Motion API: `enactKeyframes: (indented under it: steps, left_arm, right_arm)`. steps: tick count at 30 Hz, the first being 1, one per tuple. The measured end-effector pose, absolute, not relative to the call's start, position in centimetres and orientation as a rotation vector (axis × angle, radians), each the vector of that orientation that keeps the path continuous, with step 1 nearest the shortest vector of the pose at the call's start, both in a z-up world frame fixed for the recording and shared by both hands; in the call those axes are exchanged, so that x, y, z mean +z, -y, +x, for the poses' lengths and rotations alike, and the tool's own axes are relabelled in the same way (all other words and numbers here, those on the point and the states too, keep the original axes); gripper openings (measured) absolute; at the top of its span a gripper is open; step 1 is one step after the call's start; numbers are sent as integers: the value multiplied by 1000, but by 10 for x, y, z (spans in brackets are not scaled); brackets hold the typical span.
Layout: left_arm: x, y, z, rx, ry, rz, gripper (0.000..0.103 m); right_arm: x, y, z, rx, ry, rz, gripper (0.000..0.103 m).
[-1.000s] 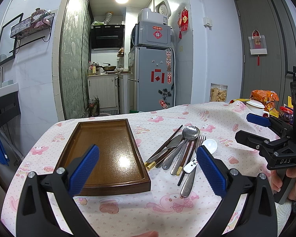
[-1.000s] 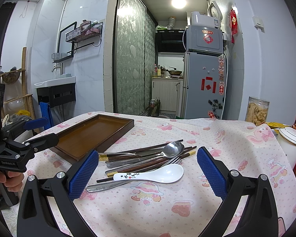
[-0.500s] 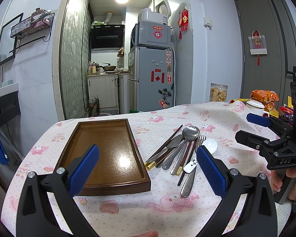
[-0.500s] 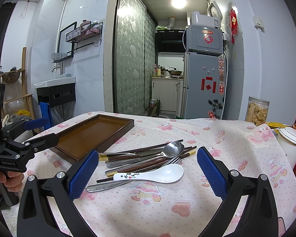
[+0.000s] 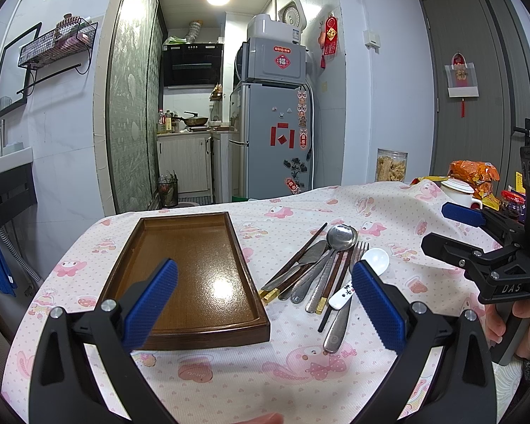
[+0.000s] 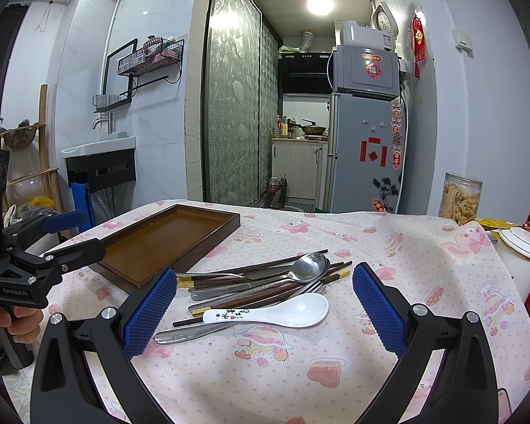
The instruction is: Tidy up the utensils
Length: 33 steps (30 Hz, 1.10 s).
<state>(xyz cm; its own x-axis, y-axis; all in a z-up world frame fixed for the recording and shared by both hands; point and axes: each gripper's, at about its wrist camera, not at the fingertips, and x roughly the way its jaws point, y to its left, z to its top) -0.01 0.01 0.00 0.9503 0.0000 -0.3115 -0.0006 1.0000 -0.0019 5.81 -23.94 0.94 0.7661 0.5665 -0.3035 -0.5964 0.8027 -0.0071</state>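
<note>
Home kitchen: fridge (image 5: 274, 137), stove hood (image 5: 192, 65), wall sink (image 6: 99, 146)

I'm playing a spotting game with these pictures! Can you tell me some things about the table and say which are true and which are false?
1. The brown tray has nothing in it. True.
2. The white spoon lies in the tray. False: it lies on the tablecloth with the other utensils, beside the tray.
3. The right gripper is open and holds nothing. True.
4. The left gripper is shut on a fork. False: it is open and empty; the fork lies on the cloth.
5. The metal spoon is in the utensil pile. True.
</note>
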Motion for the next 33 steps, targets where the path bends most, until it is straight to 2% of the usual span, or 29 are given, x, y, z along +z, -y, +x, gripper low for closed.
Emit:
enactKeyframes:
  steps: [33]
  left_arm:
    - [-2, 2, 6, 12, -349, 1, 100]
  right_arm:
    - [9, 240, 57, 634, -301, -105, 100]
